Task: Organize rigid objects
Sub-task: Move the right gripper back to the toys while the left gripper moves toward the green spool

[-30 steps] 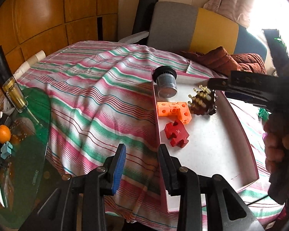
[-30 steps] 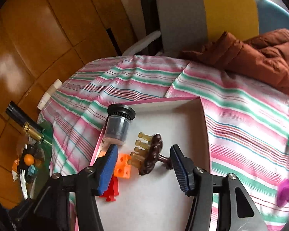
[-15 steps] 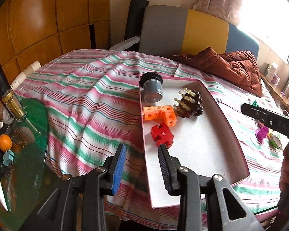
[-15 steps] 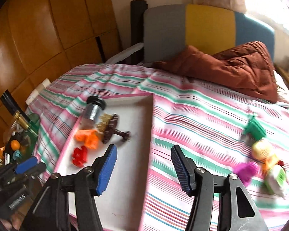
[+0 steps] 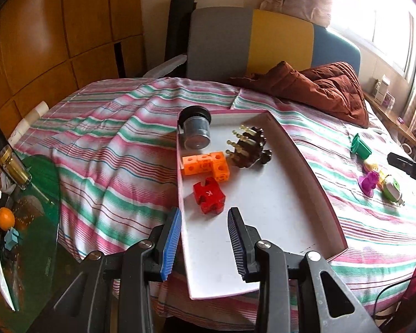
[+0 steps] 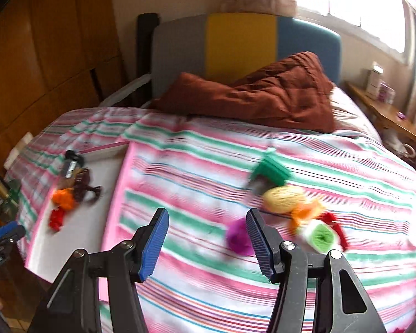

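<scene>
A white tray (image 5: 277, 208) with a pink rim lies on the striped bed. In it are a black-capped jar (image 5: 195, 127), an orange block piece (image 5: 206, 163), a red puzzle block (image 5: 209, 194) and a brown spiked piece (image 5: 248, 148). My left gripper (image 5: 203, 245) is open and empty over the tray's near left edge. My right gripper (image 6: 206, 247) is open and empty above the bedspread, left of a purple toy (image 6: 237, 236). A green toy (image 6: 271, 170), a yellow toy (image 6: 284, 198) and a green-and-white toy (image 6: 320, 236) lie just beyond, blurred.
A brown quilt (image 6: 263, 97) lies at the head of the bed against the grey, yellow and blue headboard (image 6: 241, 47). A green glass table (image 5: 22, 222) with a bottle (image 5: 5, 152) and an orange (image 5: 5, 217) stands at the left. A wooden side table (image 6: 385, 111) stands at the right.
My right gripper has swung right, from above the brown spiked piece in the tray to over the loose toys on the bedspread. My left gripper has pulled back a little from the tray.
</scene>
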{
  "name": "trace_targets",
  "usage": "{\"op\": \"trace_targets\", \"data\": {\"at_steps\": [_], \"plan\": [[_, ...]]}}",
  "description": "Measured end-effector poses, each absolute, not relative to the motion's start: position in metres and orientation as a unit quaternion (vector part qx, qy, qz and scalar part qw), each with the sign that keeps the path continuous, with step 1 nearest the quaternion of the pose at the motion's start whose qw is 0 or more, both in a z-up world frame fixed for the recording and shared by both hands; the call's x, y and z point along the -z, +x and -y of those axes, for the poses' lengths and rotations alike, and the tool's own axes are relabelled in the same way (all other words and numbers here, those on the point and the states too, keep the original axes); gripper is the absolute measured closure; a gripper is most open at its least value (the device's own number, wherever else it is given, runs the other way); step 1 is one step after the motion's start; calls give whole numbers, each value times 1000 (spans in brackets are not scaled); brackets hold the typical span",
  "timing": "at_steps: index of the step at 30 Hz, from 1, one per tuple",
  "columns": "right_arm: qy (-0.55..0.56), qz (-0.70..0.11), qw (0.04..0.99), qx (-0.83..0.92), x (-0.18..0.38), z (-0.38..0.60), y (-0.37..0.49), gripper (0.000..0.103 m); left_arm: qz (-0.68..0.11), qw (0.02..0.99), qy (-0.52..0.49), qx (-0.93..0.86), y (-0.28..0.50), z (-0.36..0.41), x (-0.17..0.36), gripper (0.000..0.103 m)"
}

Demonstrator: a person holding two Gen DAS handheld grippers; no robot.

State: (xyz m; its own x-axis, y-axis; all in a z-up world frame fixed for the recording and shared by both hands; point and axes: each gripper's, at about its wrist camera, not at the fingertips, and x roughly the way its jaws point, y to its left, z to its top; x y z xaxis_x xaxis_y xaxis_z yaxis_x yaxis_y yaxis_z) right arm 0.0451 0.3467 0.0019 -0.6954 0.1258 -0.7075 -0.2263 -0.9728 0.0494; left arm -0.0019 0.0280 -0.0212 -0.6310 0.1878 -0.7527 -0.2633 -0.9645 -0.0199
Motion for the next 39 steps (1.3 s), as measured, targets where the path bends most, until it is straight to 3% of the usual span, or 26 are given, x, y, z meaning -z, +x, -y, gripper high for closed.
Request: {"op": "trace_targets", "data": {"at_steps": [10, 21, 39], "plan": [[-372, -78, 175, -908, 3, -416, 83, 44, -65, 144, -411, -898, 2, -50, 18, 69], [-367, -173, 243, -881, 18, -484, 110, 44, -98, 165, -407, -893, 7, -86, 12, 69], [-363, -221, 288, -858, 16, -512, 127, 42, -128, 220, -402, -880, 16, -158, 11, 69]]}}
